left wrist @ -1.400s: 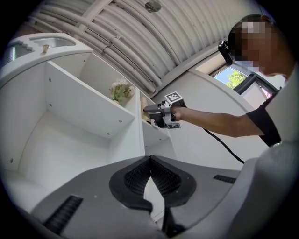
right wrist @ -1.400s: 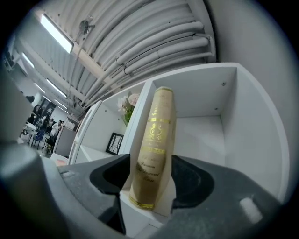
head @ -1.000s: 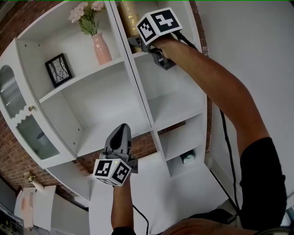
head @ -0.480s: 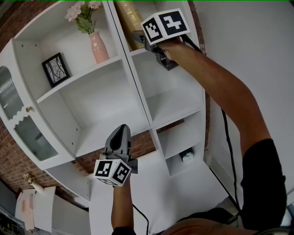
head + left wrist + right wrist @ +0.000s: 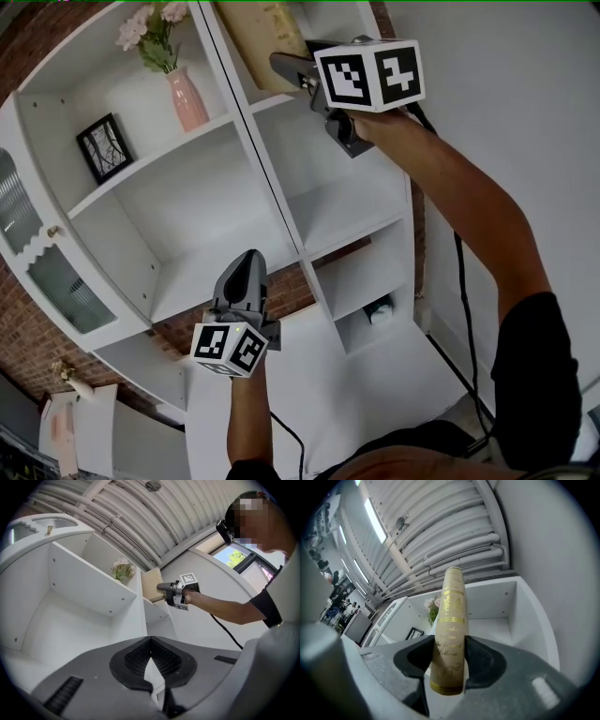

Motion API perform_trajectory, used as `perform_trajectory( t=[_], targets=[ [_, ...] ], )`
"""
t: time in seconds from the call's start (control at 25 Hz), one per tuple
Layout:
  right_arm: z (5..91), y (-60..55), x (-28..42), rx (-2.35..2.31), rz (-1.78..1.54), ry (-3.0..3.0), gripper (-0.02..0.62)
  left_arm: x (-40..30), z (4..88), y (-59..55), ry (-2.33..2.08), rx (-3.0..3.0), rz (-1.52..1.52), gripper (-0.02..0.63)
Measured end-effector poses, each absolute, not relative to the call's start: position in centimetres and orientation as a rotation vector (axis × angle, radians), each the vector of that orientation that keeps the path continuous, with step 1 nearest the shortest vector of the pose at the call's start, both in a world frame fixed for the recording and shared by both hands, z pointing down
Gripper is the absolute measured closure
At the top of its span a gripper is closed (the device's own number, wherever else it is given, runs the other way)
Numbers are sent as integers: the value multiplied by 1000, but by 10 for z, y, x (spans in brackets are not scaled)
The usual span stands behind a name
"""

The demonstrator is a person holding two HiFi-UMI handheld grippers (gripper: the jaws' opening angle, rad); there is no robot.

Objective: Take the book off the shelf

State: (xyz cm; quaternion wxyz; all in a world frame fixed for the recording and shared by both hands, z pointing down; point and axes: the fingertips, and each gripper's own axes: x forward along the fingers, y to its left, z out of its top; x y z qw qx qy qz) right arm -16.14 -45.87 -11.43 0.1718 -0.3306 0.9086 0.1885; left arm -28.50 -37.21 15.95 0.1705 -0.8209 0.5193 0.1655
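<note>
Reaching up toward twelve o'clock in the head view, the right gripper (image 5: 292, 67) has the one book (image 5: 258, 37) between its two jaws. They are closing on the tan spine with its gold lettering, and both pads sit against it. The book leans tilted in the top right compartment of the white shelf (image 5: 309, 211). Down at six o'clock the left gripper (image 5: 246, 272) hangs in front of the lower boards, its jaws closed together on nothing. Two things share the upper left board: one pink vase (image 5: 186, 98) of flowers at eleven o'clock and one black picture frame (image 5: 97, 147) at ten o'clock.
</note>
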Motion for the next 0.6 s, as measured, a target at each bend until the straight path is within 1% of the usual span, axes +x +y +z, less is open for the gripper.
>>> perform_trajectory(
  t=[0.24, 0.6],
  targets=[
    [-100, -420, -123, -833, 567, 2497, 399, -277, 145, -362, 1473, -2305, 496, 607],
    [-38, -367, -72, -687, 523, 2463, 399, -257, 135, -347, 1458, -2286, 550, 607]
  ],
)
